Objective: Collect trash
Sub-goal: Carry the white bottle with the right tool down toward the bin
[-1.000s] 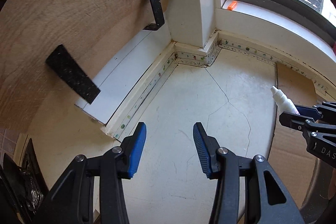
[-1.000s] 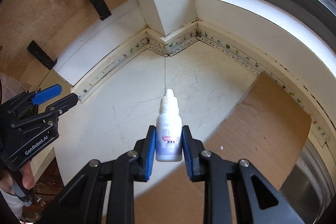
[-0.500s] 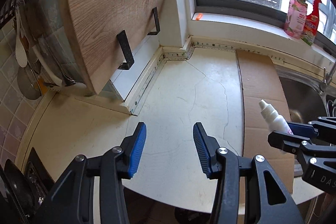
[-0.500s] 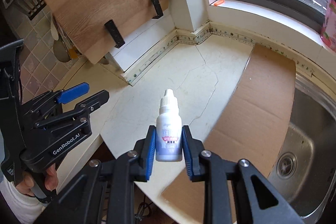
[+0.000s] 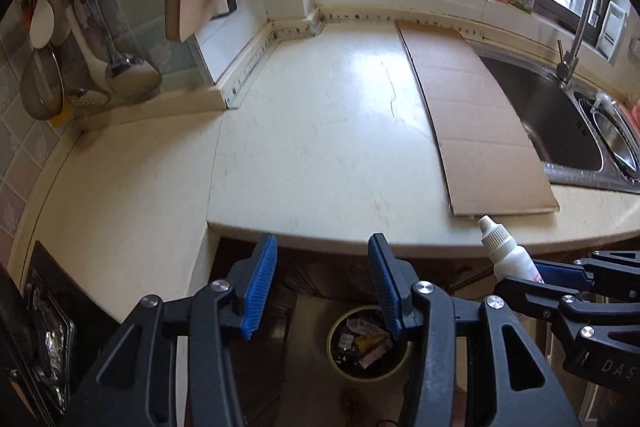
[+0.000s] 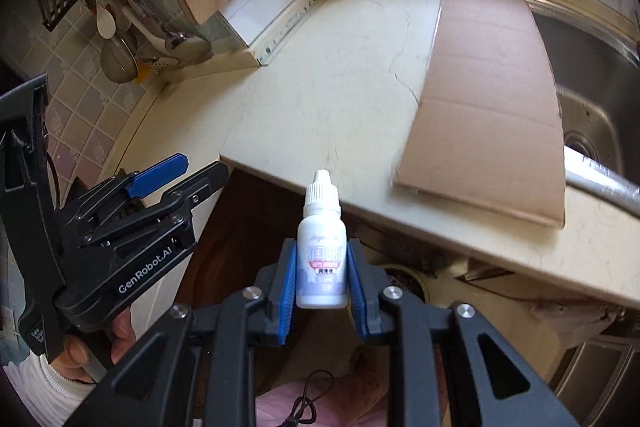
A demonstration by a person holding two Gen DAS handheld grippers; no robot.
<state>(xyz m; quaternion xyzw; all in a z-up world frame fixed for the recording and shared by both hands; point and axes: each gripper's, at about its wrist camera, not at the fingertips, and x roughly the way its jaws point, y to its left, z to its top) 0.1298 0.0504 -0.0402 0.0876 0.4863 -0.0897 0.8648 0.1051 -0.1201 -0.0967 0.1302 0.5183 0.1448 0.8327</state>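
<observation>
Two grippers off the worktop point(image 5: 320, 131) edge: right gripper point(image 6: 322, 279) fingers clamp the dropper bottle point(image 6: 321, 247) upright; left gripper point(image 5: 322, 287) fingers part-open, empty, above the trash bin point(image 5: 366, 347).

A: What's in the bin point(image 5: 366, 345) on the floor?
B: Scraps and wrappers, too small to name. The left gripper's point(image 5: 322, 285) right finger covers part of its rim.
A: And the dropper bottle point(image 6: 322, 259)?
B: Blue pads hide its sides, and the small print on its label is unreadable.
A: The sink point(image 5: 560, 123)?
B: It's cut off at the right edge, and the cardboard's point(image 6: 492, 107) near end is blurred.
</observation>
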